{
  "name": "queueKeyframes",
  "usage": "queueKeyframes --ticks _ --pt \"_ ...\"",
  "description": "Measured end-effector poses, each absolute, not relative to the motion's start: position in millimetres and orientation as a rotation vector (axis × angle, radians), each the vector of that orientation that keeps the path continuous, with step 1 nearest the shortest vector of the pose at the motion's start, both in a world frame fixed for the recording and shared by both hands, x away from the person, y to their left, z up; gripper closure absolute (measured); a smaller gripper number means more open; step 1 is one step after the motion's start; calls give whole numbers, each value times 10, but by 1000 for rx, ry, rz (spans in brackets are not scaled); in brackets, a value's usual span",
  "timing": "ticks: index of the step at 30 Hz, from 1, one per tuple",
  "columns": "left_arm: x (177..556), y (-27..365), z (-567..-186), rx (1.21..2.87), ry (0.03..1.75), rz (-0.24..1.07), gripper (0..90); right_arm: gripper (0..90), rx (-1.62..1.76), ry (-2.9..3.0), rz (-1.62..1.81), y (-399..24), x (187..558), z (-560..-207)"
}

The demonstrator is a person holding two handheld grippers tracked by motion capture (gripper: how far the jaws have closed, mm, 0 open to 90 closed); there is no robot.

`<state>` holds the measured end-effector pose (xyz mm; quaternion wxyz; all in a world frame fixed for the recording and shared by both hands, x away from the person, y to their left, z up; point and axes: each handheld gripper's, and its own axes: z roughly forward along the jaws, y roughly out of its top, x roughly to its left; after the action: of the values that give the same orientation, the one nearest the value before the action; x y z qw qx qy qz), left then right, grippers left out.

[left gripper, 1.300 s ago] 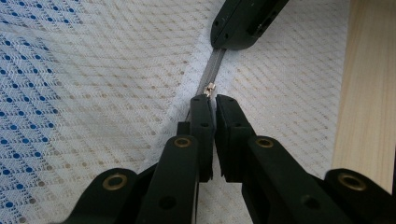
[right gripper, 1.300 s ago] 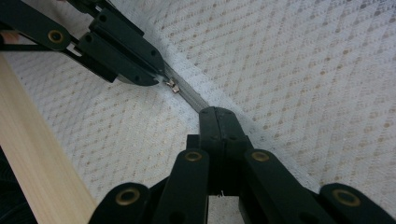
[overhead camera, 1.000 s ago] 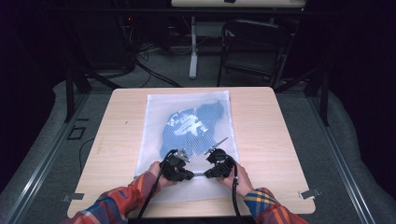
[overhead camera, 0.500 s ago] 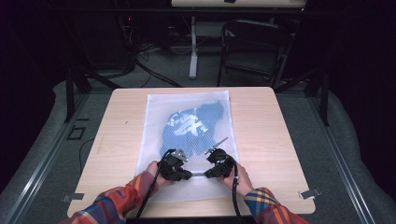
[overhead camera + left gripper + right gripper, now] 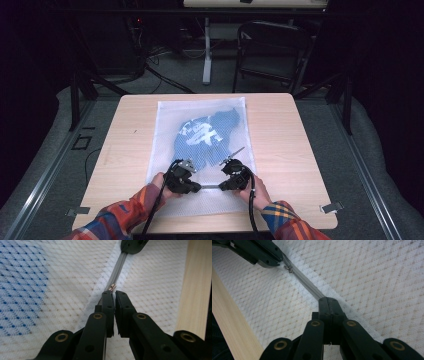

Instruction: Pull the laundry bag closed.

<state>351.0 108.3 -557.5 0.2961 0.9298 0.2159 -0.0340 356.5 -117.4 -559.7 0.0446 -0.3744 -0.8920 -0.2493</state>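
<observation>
A white mesh laundry bag lies flat on the wooden table, with a blue and white garment inside it. A grey zipper runs across the bag's near end. My left gripper is shut on the zipper pull, and the metal slider shows just past its tips. Facing it from the right, my right gripper is shut on the zipper strip. The two grippers' tips are a short way apart along the zipper.
A strip of bare table edge runs beside the bag's near end. Beyond the table stand a dark chair, a white stand and cables on the floor. Black frame posts flank the table.
</observation>
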Motion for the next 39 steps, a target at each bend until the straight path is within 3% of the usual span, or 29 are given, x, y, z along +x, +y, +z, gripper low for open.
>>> queueKeyframes --ticks 39 --pt "3498 1393 -5545 2471 639 -72 864 900 -1144 -2728 -762 -1169 3564 -5596"
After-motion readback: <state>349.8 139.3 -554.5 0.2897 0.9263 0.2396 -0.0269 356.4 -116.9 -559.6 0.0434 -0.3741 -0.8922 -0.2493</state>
